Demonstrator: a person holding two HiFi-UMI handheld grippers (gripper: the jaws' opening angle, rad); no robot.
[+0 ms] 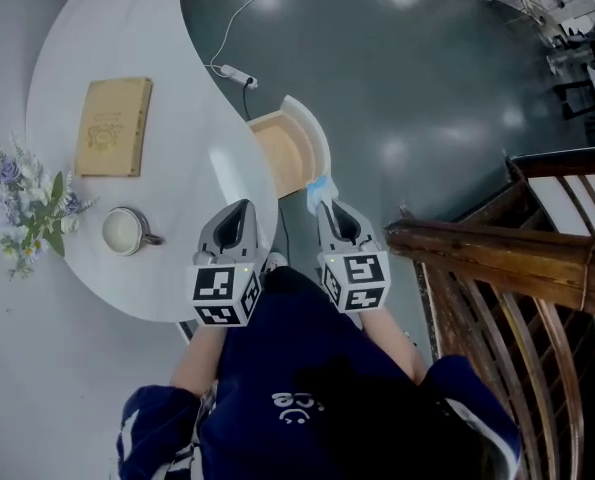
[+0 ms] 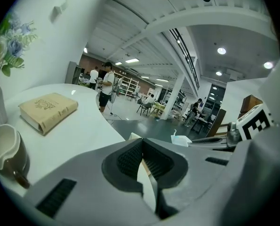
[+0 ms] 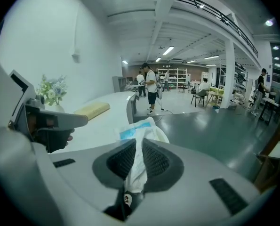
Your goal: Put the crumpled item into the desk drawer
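Note:
My right gripper [image 1: 324, 202] is shut on the crumpled white and blue item [image 1: 319, 190], which sticks out past its tips just off the near right corner of the open drawer [image 1: 290, 152]. In the right gripper view the crumpled item [image 3: 140, 149] is pinched between the pads and fans out above my right gripper [image 3: 139, 160]. The drawer shows a pale wooden inside and hangs open from the white desk's [image 1: 127, 58] right edge. Over that desk edge, left of the drawer, my left gripper [image 1: 243, 208] is shut with nothing in it; its pads meet in the left gripper view [image 2: 142, 160].
On the desk lie a tan book [image 1: 114, 125], a white mug [image 1: 127, 231] and a vase of flowers [image 1: 22, 211]. A white power strip [image 1: 235, 73] and its cable hang off the desk's far edge. A wooden chair [image 1: 507, 258] stands to the right. People stand far off in the hall.

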